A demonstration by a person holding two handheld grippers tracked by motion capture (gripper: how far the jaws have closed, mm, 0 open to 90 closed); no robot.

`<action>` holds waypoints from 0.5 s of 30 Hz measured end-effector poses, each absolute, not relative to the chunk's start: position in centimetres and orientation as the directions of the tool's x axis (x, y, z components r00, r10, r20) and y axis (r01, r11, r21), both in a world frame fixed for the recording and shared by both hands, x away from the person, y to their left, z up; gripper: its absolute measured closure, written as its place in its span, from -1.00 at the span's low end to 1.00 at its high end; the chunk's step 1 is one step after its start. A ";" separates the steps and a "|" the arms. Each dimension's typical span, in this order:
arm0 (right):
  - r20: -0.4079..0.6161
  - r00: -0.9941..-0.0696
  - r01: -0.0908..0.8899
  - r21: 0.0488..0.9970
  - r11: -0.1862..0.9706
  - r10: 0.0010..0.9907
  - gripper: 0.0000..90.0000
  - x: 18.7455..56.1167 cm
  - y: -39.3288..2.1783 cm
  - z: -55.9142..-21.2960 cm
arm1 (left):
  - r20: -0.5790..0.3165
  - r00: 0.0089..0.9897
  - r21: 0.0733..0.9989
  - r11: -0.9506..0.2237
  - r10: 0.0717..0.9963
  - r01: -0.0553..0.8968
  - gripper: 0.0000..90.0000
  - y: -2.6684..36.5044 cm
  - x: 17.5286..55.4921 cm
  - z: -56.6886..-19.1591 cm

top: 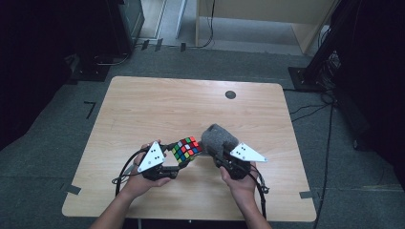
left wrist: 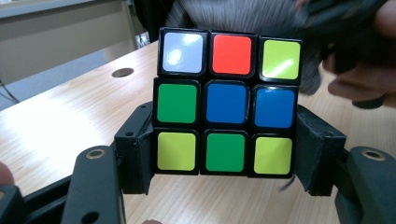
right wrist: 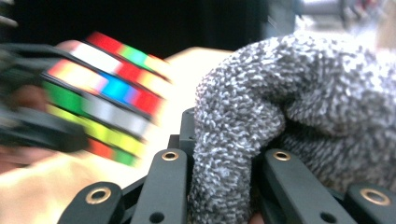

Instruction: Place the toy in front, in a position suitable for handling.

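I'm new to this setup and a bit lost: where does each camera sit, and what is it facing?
High view: above the table, looking down; forearms, left gripper, right gripper.
Left gripper view: on that gripper, facing the clamped Rubik's cube.
Right gripper view: on that gripper, facing its grey knitted cloth.
All three share cube and cloth.

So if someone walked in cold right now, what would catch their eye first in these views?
The bright puzzle cube, clamped by its sides in the left gripper above the table's near edge, its facing side a scramble of green, blue, yellow, red and white. Next comes the grey fuzzy cloth, bunched in the right gripper and held close beside the cube.
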State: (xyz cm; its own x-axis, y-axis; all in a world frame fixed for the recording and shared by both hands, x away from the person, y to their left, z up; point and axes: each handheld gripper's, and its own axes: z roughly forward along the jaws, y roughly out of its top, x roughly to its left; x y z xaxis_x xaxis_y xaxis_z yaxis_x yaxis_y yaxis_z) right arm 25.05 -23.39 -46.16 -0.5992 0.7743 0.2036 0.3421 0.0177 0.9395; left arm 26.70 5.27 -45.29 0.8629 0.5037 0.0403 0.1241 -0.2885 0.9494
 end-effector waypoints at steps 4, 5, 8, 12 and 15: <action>0.258 -0.578 0.441 0.897 0.030 0.774 0.54 26.3 -23.9 -47.5 | -0.006 0.855 0.953 -0.255 0.518 0.162 -0.24 5.7 27.1 -45.2; 0.256 -0.581 0.451 0.891 0.043 0.773 0.44 26.5 -23.9 -47.7 | -0.015 0.853 0.953 -0.249 0.522 0.170 -0.24 5.7 27.2 -45.2; 0.238 -0.577 0.453 0.889 0.064 0.781 0.12 26.7 -23.5 -47.9 | -0.040 0.840 0.949 -0.241 0.541 0.201 -0.24 5.9 27.6 -45.3; 0.162 -0.524 0.439 0.893 0.102 0.836 -0.23 26.6 -23.5 -47.4 | -0.095 0.817 0.945 -0.207 0.568 0.255 -0.24 6.6 28.2 -45.5; 0.143 -0.467 0.473 0.874 0.109 0.872 -0.29 26.8 -24.2 -47.2 | -0.110 0.800 0.946 -0.185 0.589 0.266 -0.24 7.1 28.6 -45.4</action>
State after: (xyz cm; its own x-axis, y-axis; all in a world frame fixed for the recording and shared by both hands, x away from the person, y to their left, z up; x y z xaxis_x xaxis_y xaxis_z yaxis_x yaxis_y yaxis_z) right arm 26.78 -24.17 -47.20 -0.4673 0.8724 0.1434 0.4726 0.1094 0.8745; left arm 28.55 7.07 -45.42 0.8004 0.5893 -0.1097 0.2662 -0.1855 0.9459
